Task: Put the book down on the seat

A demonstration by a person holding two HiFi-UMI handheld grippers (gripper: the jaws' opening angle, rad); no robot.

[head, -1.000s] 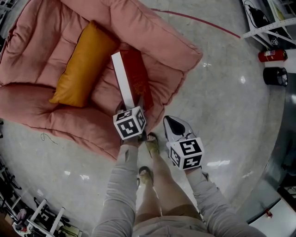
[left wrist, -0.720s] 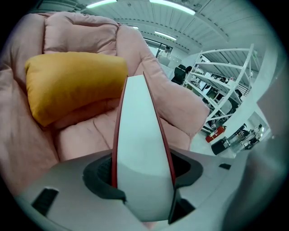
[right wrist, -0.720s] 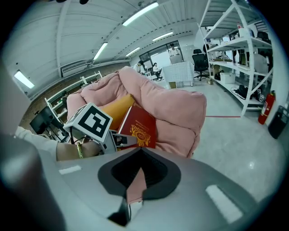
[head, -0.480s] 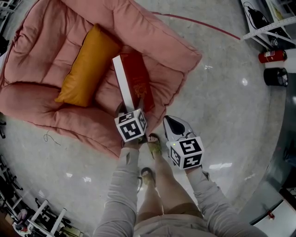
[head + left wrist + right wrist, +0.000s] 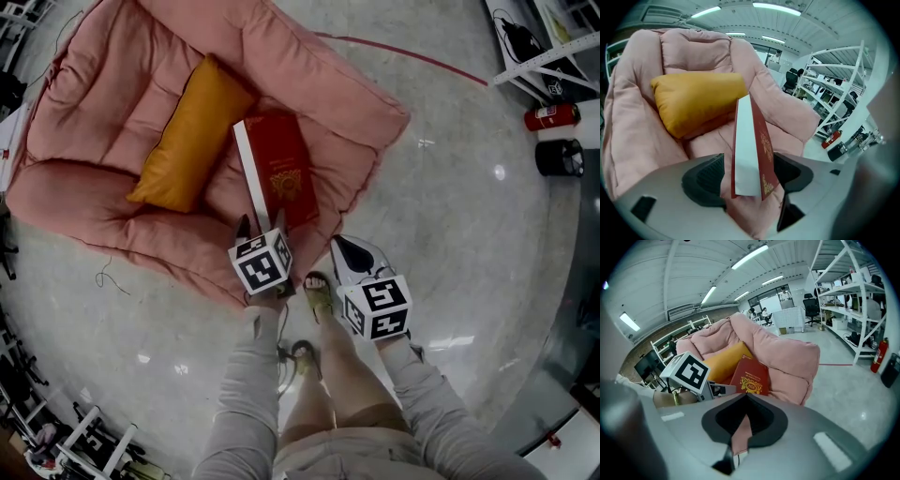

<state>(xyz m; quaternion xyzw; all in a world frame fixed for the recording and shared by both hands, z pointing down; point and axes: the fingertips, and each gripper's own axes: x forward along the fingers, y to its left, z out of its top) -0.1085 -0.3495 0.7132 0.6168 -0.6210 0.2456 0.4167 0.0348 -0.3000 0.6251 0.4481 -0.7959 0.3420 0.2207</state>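
Head view: the red book [image 5: 281, 173] rests on the pink seat [image 5: 94, 112], just right of the yellow pillow [image 5: 192, 136]. Its long axis runs up the frame, straight away from the left gripper [image 5: 262, 225]. The right gripper [image 5: 349, 251] hangs over the floor, farther off.

Left gripper view: the book [image 5: 752, 154] stands on edge, leaning right, with its near end between the opening jaws. The left pad is clear; the right one may just touch the cover.

Right gripper view: the jaws are closed together on nothing, and the book [image 5: 751, 377] lies beyond them.
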